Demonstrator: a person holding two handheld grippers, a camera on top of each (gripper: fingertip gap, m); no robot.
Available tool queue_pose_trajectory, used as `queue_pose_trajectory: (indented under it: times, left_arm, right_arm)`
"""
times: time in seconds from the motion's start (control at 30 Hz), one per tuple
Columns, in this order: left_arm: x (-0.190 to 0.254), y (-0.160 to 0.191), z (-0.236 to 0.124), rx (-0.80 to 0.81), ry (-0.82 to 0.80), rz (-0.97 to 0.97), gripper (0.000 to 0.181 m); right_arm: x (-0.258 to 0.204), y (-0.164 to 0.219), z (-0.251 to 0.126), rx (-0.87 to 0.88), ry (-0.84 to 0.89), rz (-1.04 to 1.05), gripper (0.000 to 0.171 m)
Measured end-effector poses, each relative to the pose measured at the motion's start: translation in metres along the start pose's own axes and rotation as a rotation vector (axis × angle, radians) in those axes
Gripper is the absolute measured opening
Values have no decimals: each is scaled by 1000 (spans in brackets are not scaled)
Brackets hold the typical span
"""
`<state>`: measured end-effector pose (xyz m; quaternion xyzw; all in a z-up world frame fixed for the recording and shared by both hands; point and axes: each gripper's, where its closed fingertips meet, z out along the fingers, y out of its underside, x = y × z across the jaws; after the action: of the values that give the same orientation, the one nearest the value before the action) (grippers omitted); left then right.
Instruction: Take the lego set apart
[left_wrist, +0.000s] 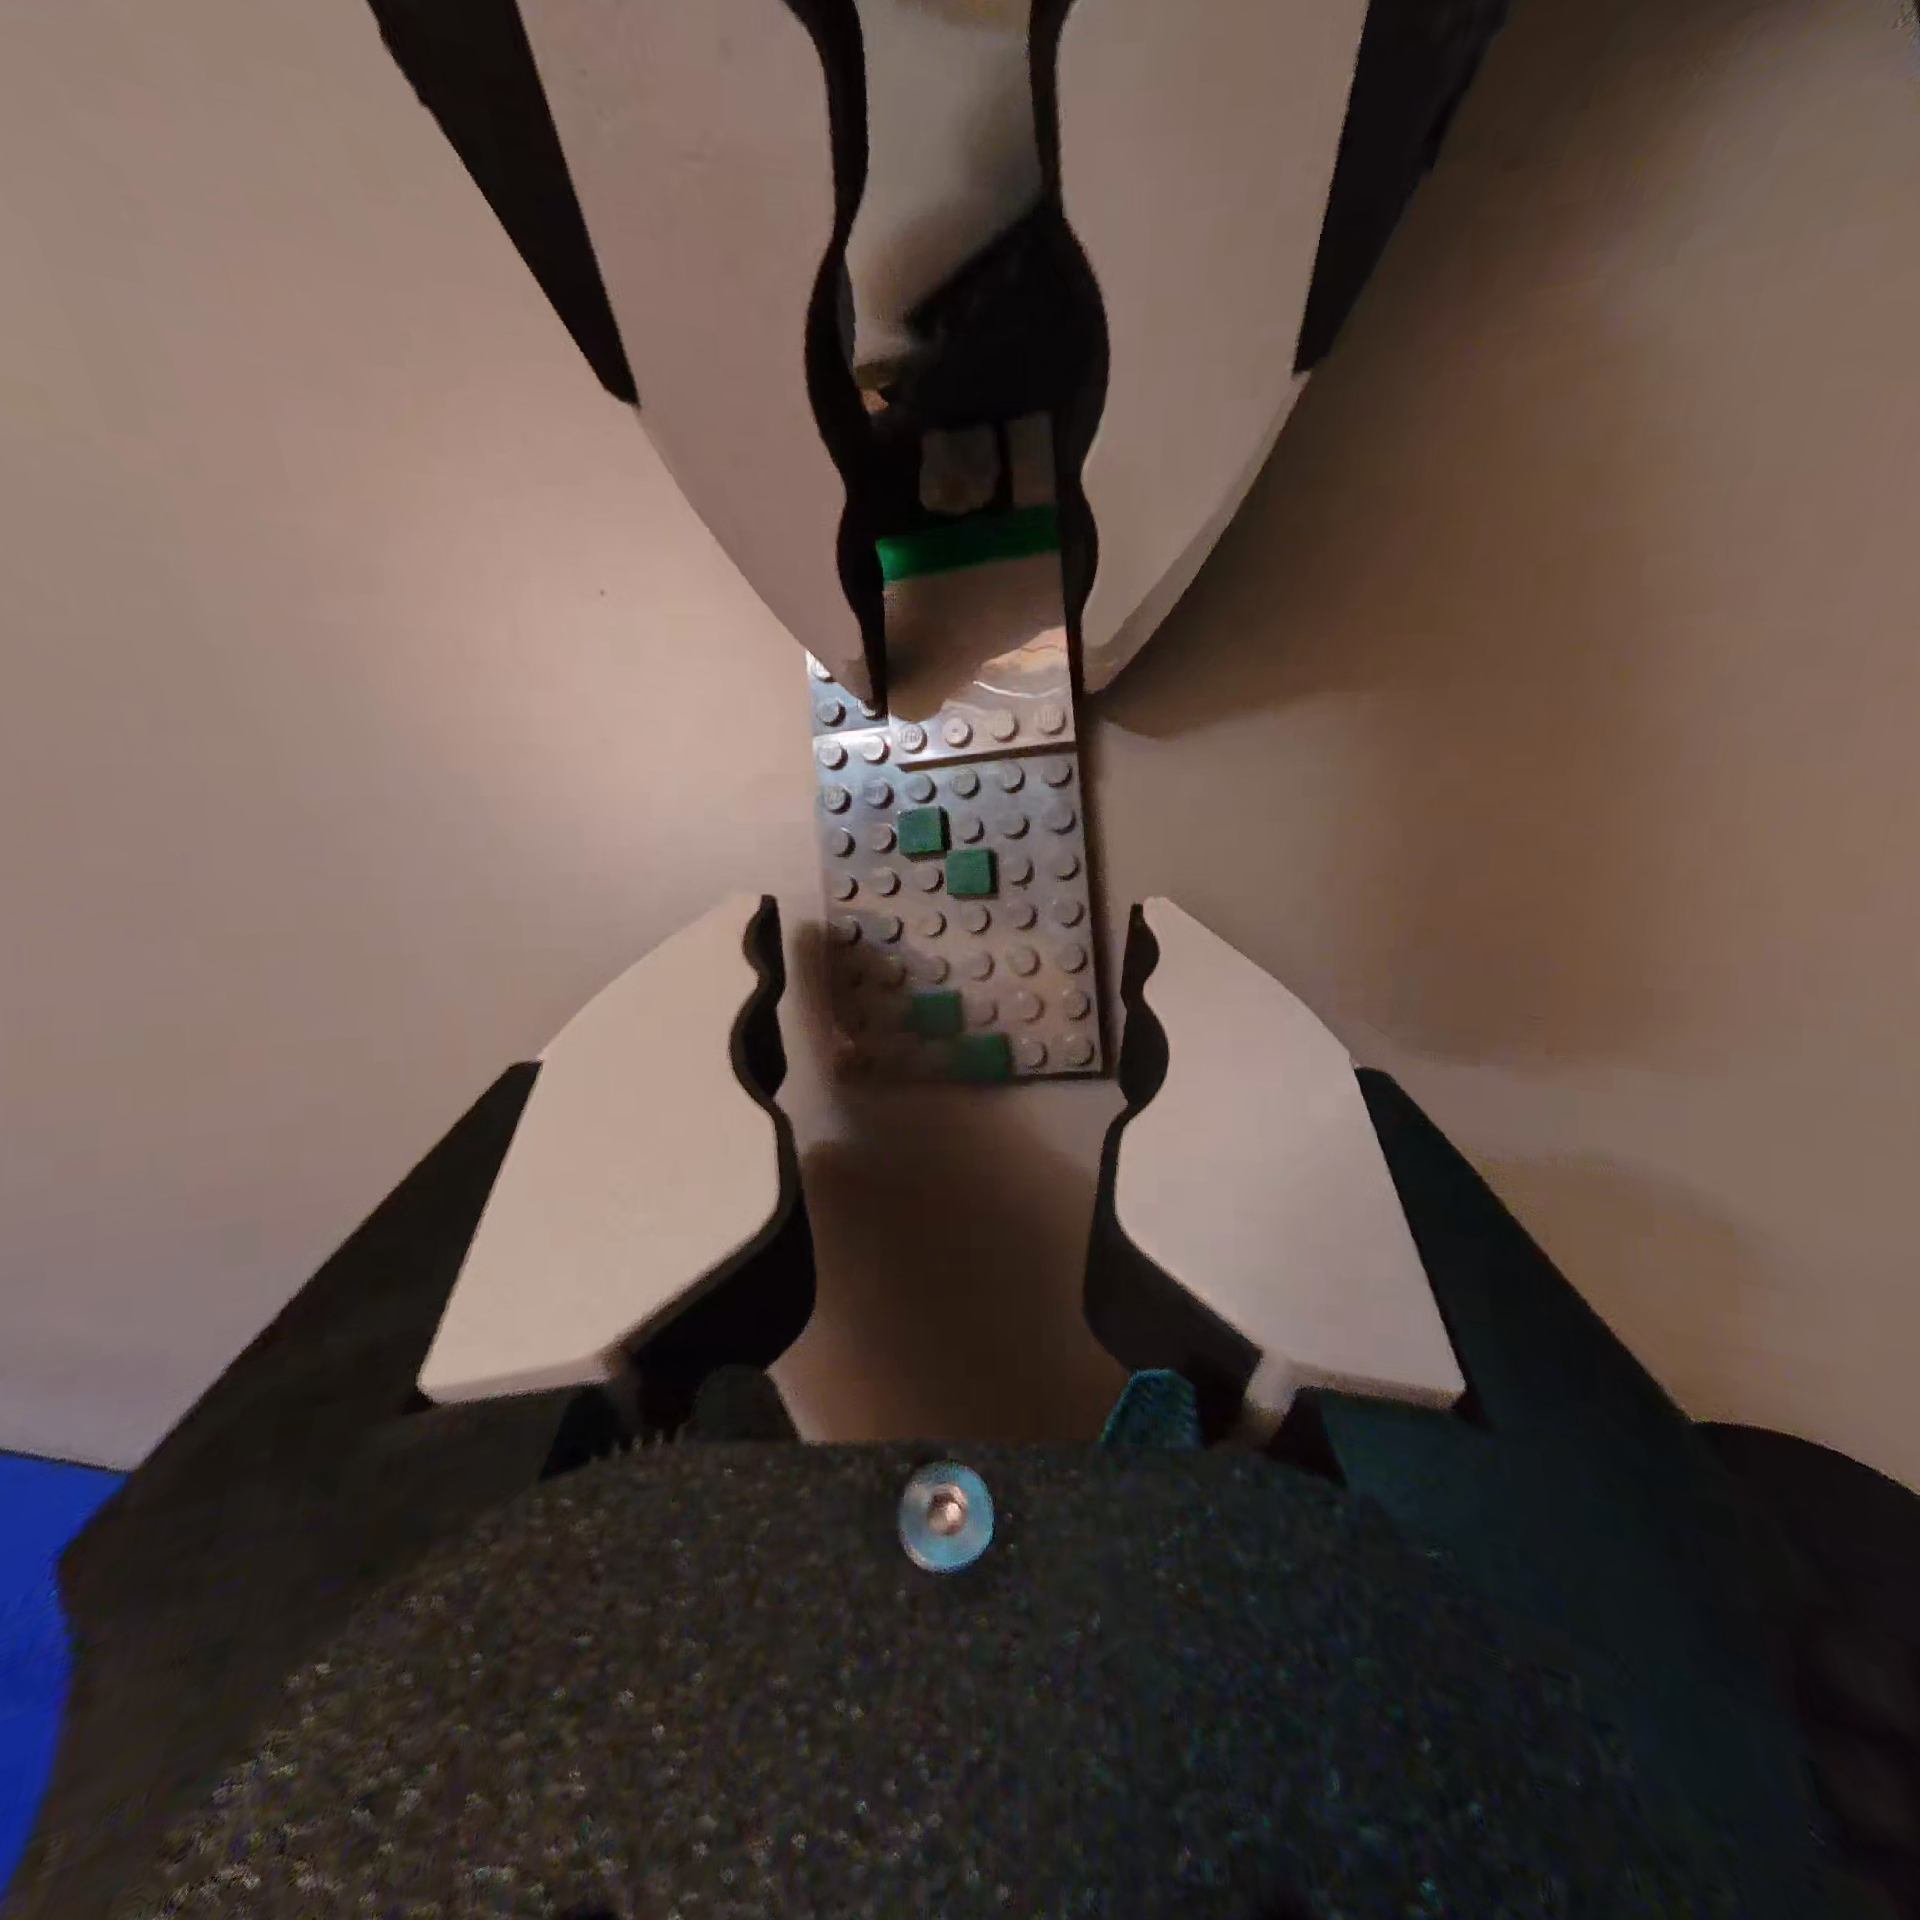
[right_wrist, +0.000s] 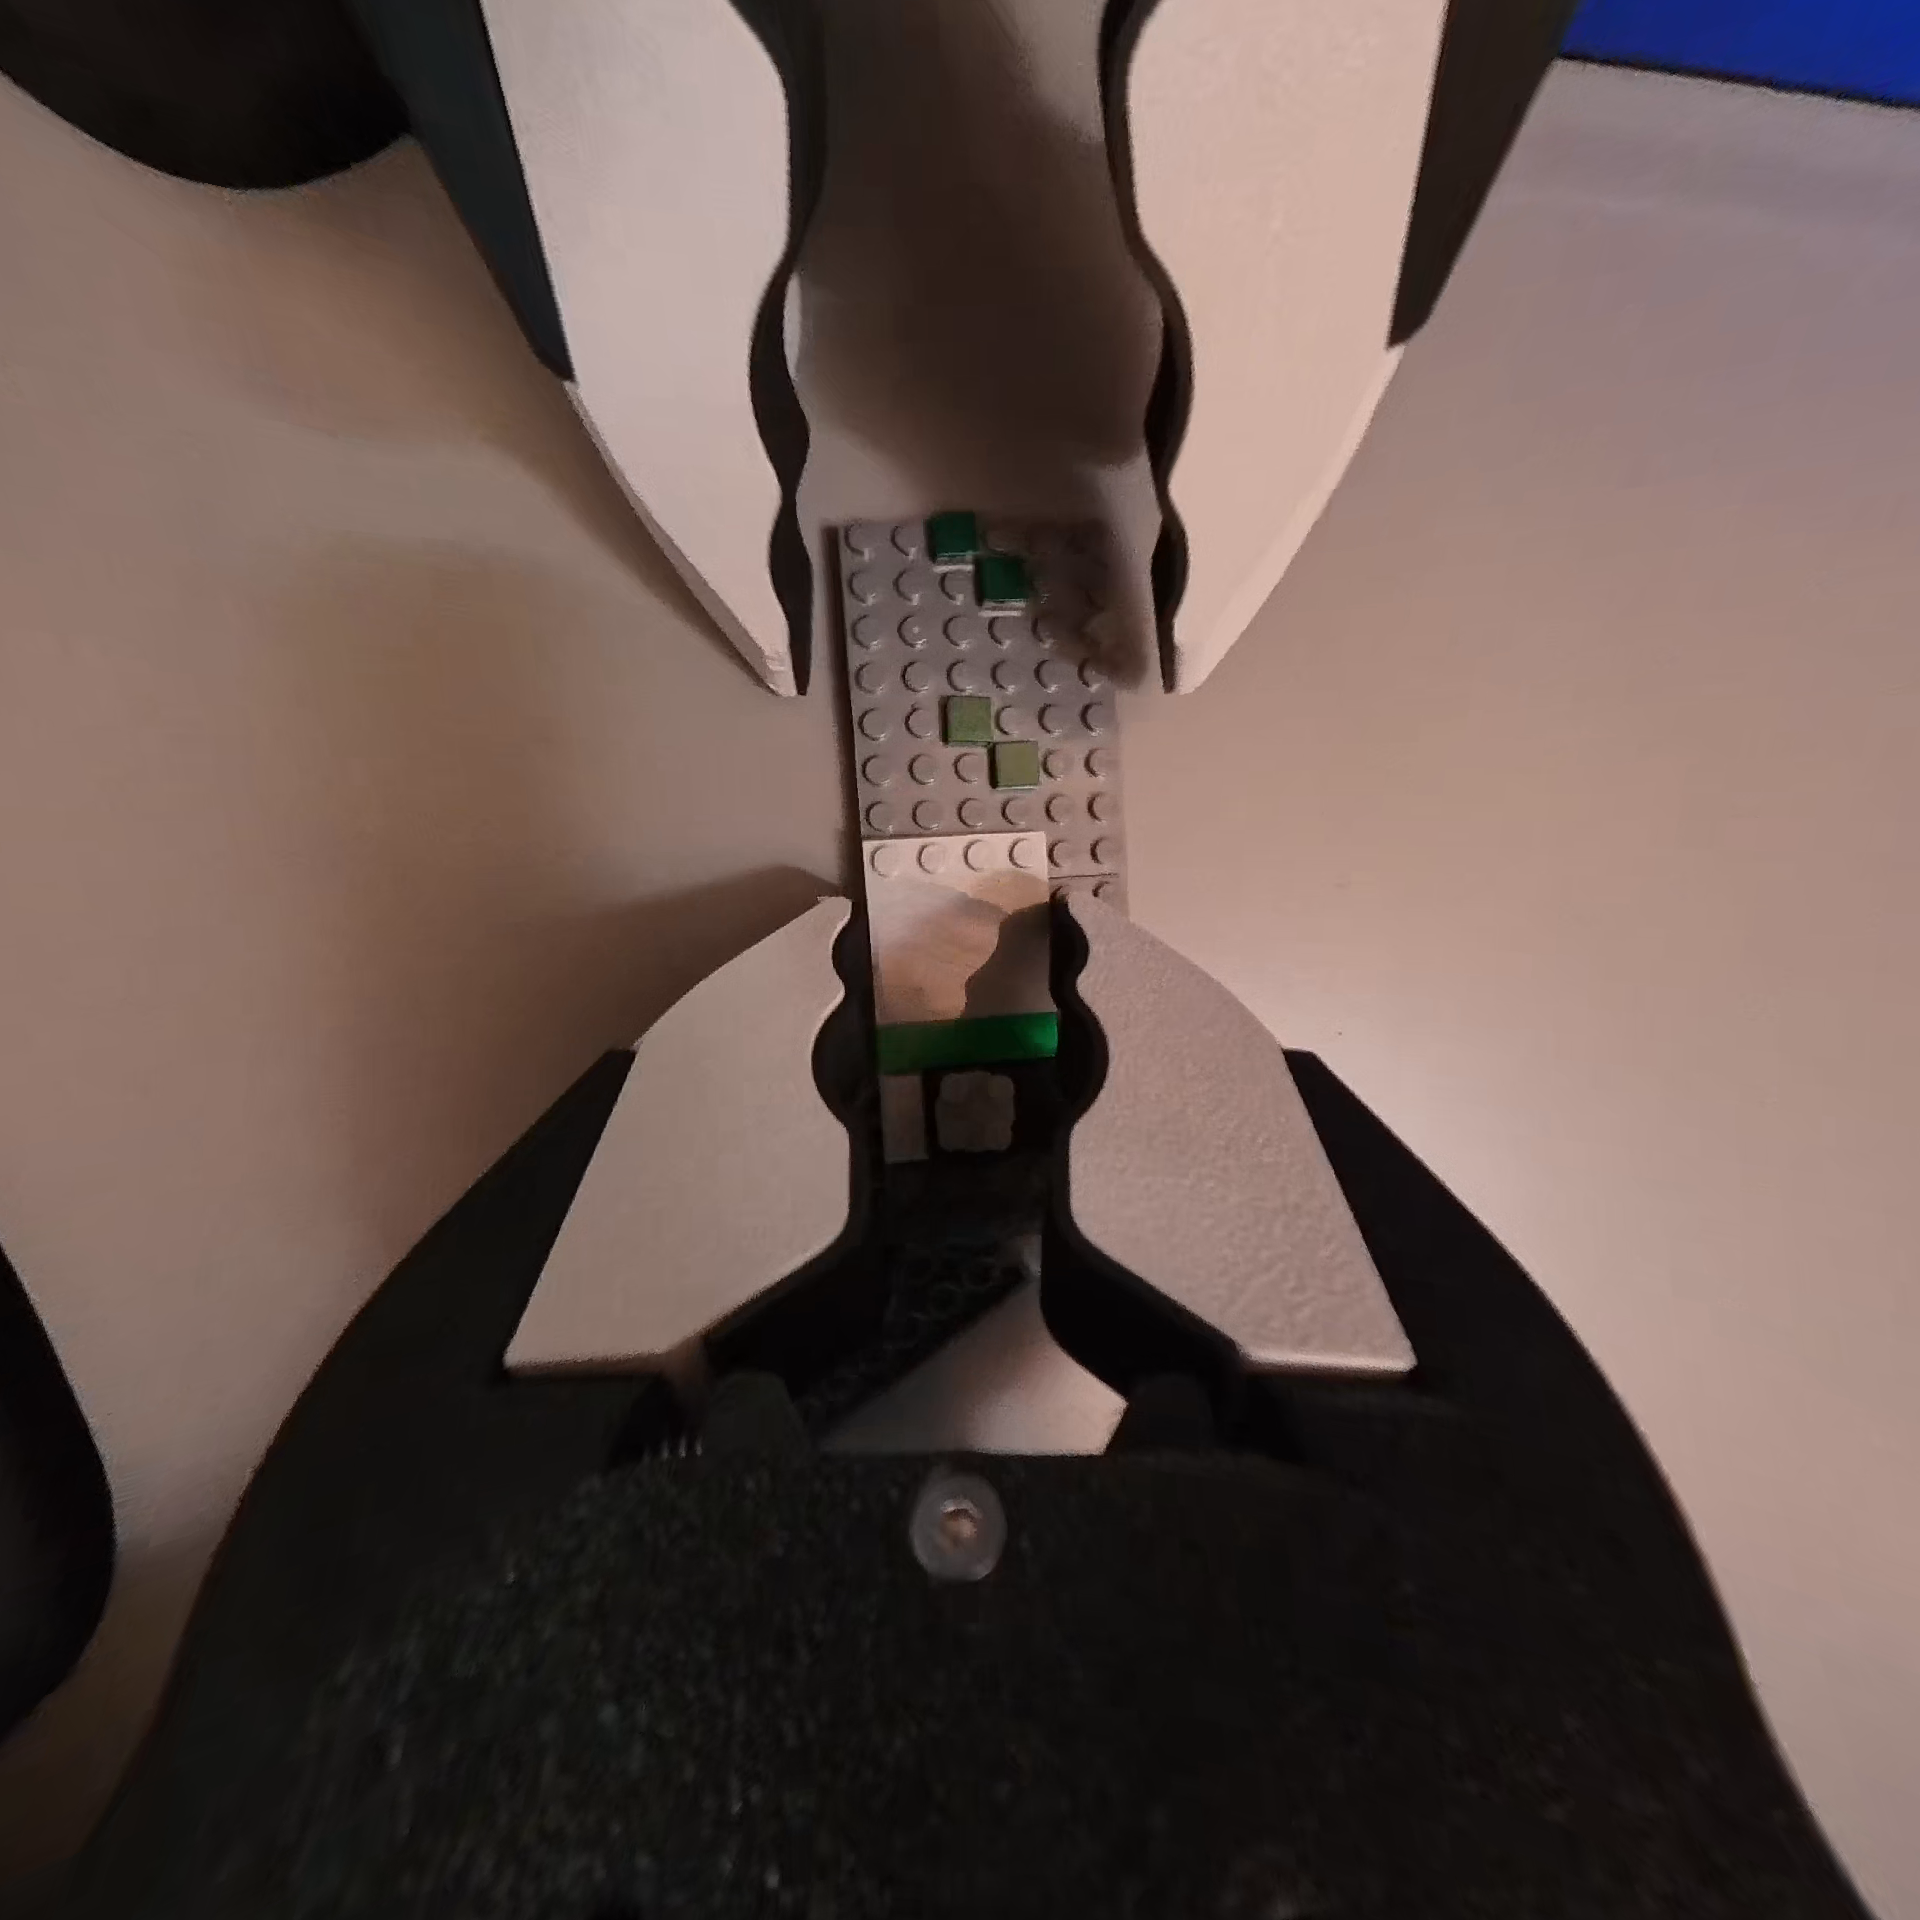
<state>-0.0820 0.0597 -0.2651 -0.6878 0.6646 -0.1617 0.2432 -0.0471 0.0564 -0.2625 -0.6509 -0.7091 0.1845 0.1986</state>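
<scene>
In the left wrist view, the left gripper (left_wrist: 951, 914) stood with its jaws apart, one on each side of the near end of the grey studded plate (left_wrist: 961, 894), which lay flat on the pale bench (left_wrist: 364, 727). Neither jaw visibly touched the plate's edges. Four small green tiles (left_wrist: 923, 831) sat on the studs in two diagonal pairs. At the far end, the right gripper (left_wrist: 977, 681) reached in from above, its jaws pressed against the sides of a smooth pale piece (left_wrist: 987, 634) mounted on the plate (a bright green strip (left_wrist: 966, 545) crossed behind it).

In the right wrist view, the right gripper (right_wrist: 951, 899) had its jaws clamped on that pale piece (right_wrist: 956, 935), with the green strip (right_wrist: 966, 1039) just nearer the camera. The grey plate (right_wrist: 982, 686) ran away from it toward the left gripper (right_wrist: 977, 681), whose jaws straddled the far end, spread wider than the plate.
</scene>
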Motion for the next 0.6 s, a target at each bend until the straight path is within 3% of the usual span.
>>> queue_pose_trajectory:
  times: [0.17,0.4,0.5,0.6]
  left_arm:
    - [3,1,3,-33,87,-80,51]
    - [4,2,3,-65,93,-65,51]
    - [4,3,3,-85,98,-56,51]
    - [4,3,3,-80,107,-50,51]
  right_arm:
    - [0,-2,0,30,-48,-28,32]
    - [-3,-5,-5,179,-140,48,32]
    - [-1,-21,-30,351,-161,94,32]
    - [-2,-22,-44,375,-122,94,32]
